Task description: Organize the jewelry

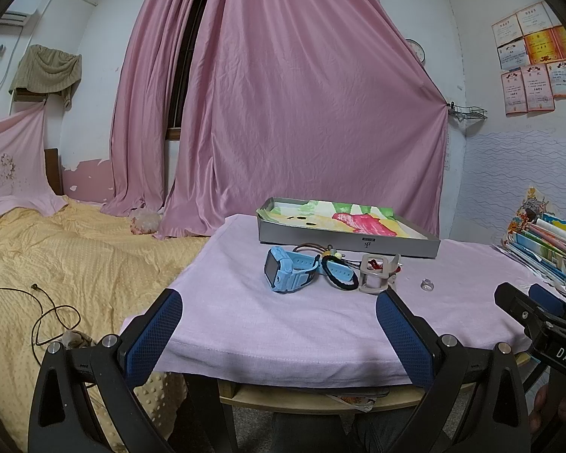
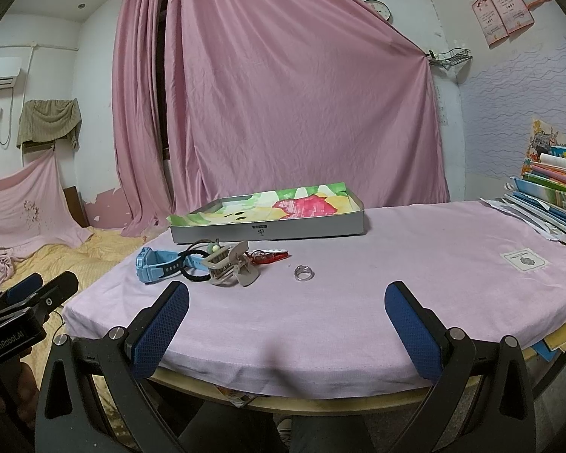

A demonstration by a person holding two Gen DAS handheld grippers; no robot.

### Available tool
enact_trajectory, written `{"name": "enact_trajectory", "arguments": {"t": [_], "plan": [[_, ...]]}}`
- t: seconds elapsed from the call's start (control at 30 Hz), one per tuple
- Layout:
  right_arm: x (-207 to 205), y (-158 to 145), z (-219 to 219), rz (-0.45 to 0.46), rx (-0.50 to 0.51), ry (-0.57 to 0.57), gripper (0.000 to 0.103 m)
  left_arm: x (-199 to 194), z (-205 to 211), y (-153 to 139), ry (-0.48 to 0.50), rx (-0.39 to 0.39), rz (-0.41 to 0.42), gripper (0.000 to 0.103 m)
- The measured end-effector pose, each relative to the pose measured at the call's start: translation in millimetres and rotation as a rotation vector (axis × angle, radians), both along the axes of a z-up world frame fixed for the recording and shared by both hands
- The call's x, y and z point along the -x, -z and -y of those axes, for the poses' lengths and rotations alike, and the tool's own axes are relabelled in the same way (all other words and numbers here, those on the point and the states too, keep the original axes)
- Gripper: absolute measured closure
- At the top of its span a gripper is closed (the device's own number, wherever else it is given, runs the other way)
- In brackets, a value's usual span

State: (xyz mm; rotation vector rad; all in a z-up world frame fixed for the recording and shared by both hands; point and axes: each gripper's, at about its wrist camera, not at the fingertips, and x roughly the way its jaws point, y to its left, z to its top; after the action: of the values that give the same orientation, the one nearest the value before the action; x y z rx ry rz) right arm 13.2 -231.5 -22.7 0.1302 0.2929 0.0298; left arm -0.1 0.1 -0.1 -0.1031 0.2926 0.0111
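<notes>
Left claw [image 1: 279, 313] and right claw [image 2: 286, 307]: both spread wide, empty, at the near edge of the pink-draped surface [image 2: 396, 264]. Blue watch [image 1: 288, 270], black hair tie [image 1: 339, 275], beige clip [image 1: 377, 273] clustered before the shallow grey box [image 1: 347, 239]; ring [image 2: 304, 273] slightly apart, rightward.

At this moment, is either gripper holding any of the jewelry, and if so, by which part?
Nothing is held. The left gripper and the right gripper are both open, short of the blue watch and ring.
</notes>
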Motion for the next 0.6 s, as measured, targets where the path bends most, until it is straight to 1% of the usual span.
{"name": "enact_trajectory", "arguments": {"t": [0.6], "plan": [[-1.6,0.4,-0.7,-0.002,-0.001,-0.002,0.001,0.3,0.6,0.0,0.001,0.002,-0.004,0.0]]}}
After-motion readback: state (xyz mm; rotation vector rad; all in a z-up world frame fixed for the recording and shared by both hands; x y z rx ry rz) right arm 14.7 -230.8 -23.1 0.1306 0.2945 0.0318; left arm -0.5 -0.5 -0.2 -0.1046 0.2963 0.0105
